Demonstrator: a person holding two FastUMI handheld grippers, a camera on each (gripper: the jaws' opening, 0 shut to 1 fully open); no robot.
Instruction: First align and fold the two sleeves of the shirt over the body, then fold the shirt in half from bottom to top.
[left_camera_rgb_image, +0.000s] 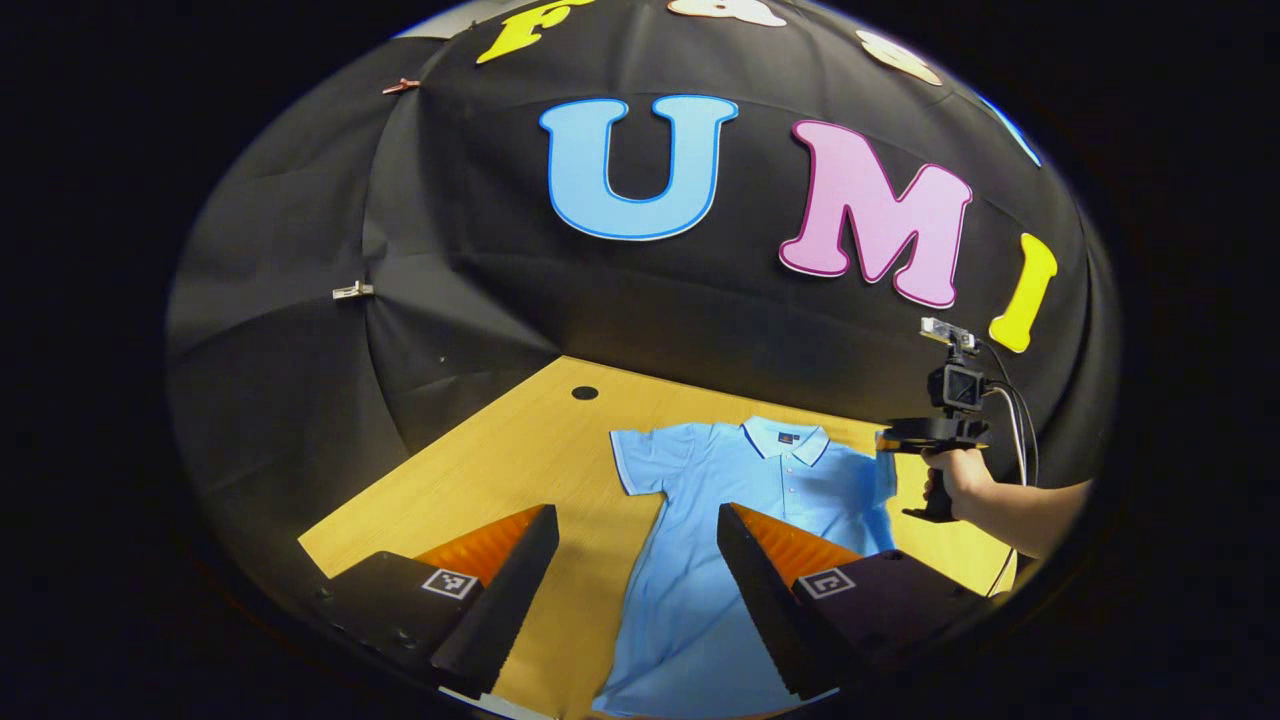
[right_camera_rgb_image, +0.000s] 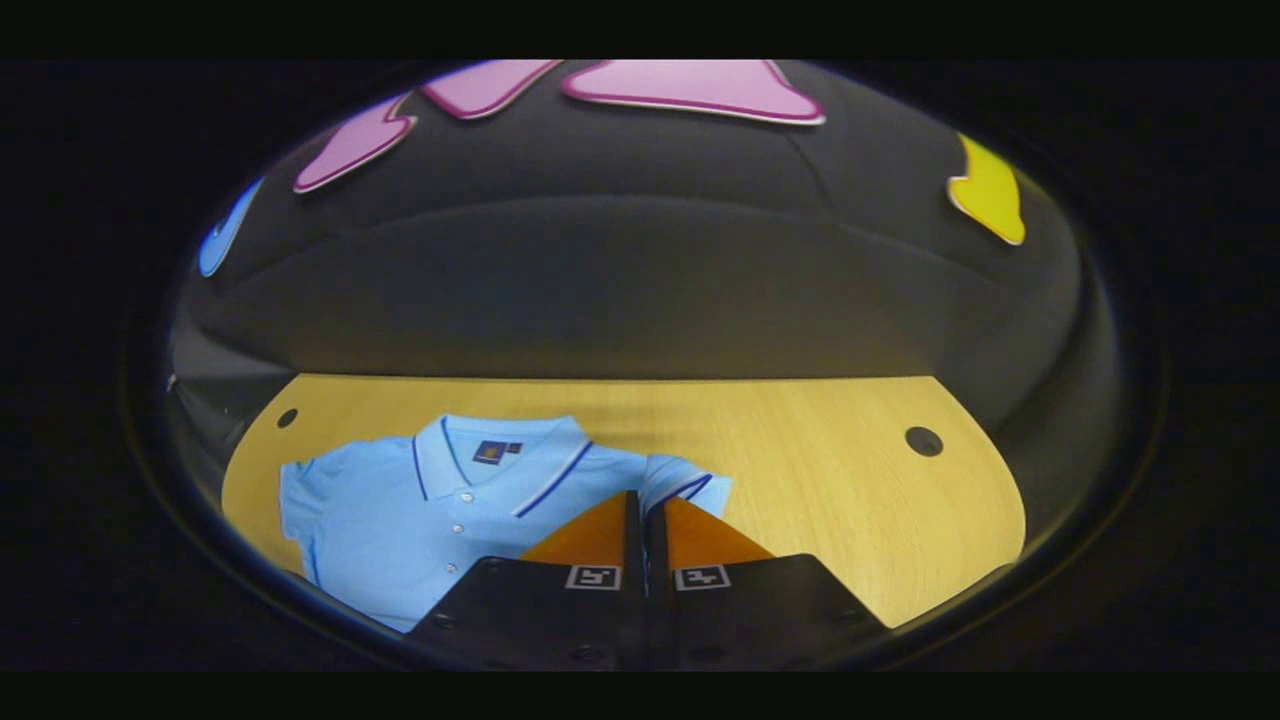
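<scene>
Left gripper view: The light blue short-sleeved polo shirt (left_camera_rgb_image: 720, 520) with dark-piped collar lies flat, front up, on the light wooden table (left_camera_rgb_image: 520, 450), collar toward the black cloth wall and hem toward the camera. The left gripper (left_camera_rgb_image: 637, 560) hangs above the lower body of the shirt with its fingers spread wide and nothing between them. The near sleeve on this side lies extended outward on the wood. Farther off, a hand (left_camera_rgb_image: 958, 480) holds the right gripper (left_camera_rgb_image: 905, 440) at the opposite sleeve, where the fabric appears raised off the table.

Right gripper view: The right gripper (right_camera_rgb_image: 645, 520) has its fingers brought fully together. The striped sleeve cuff (right_camera_rgb_image: 690, 485) sits directly at the fingertips and looks lifted and turned inward; the fingers appear clamped on the sleeve fabric, though the contact point itself is hidden behind them. The collar and button placket lie flat to the left.

Handling assessment: The shirt is light, soft knit cloth. It will drape and crease rather than hold shape, and it can slide on the smooth wood. Take hold at the cuff hem or the shoulder seam, where doubled fabric offers a firmer pinch. The sleeve-folding step is judged to be under way; the bottom-to-top fold is not yet done.
</scene>
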